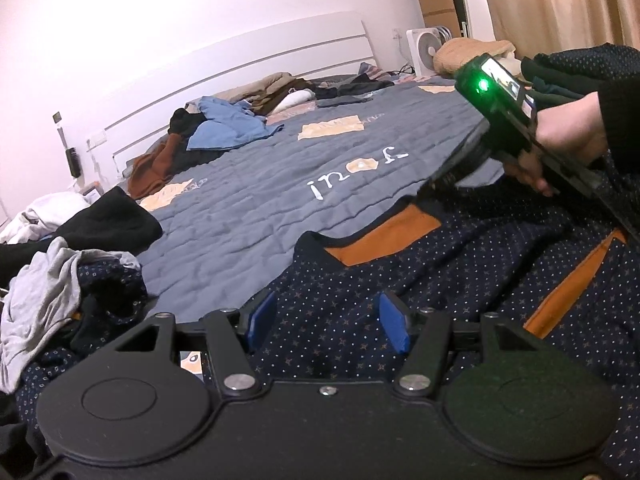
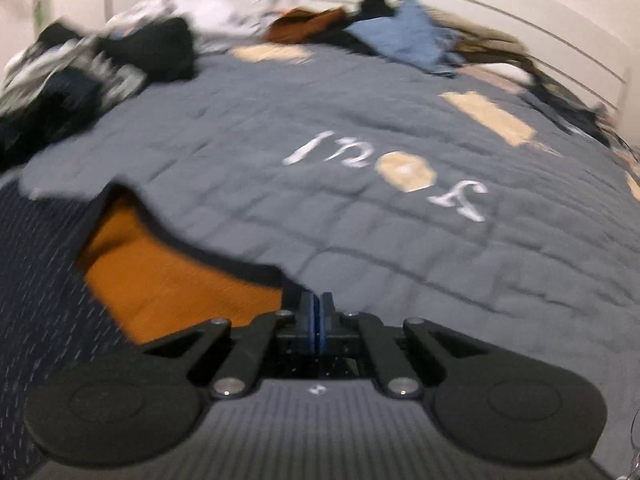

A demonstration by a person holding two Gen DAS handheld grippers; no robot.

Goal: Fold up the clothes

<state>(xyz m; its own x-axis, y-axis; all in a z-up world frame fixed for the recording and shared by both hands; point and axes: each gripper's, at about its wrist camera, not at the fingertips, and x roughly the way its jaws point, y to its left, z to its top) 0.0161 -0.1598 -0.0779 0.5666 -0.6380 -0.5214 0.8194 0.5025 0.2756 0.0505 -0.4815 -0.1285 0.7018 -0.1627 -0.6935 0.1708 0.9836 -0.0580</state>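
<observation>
Pyjama top [image 1: 420,280], dark blue with tiny dots and orange patches, lies spread on the near side of the bed, on the grey-blue quilt [image 1: 256,200]. Its collar edge faces the middle of the bed. I think the step now is to pick up that edge and fold the top over. To do it well, both grippers should take hold of the cloth at the same edge, well apart from each other, lift together, and lay it down flat so no bumps stay. The left gripper [image 1: 326,322] hangs low over the dotted cloth with its blue fingers [image 1: 394,326] about half open. Cloth shows between them, but the pads do not press on it, so it holds nothing. The right gripper [image 2: 318,312] sits at the collar edge, just beside the orange patch [image 2: 172,276]. Its blue fingers [image 2: 327,316] are shut tight together. That picture is blurry, so I cannot tell if a thin bit of cloth is pinched between them. Other clothes [image 1: 224,128] lie in heaps far up the bed.
</observation>
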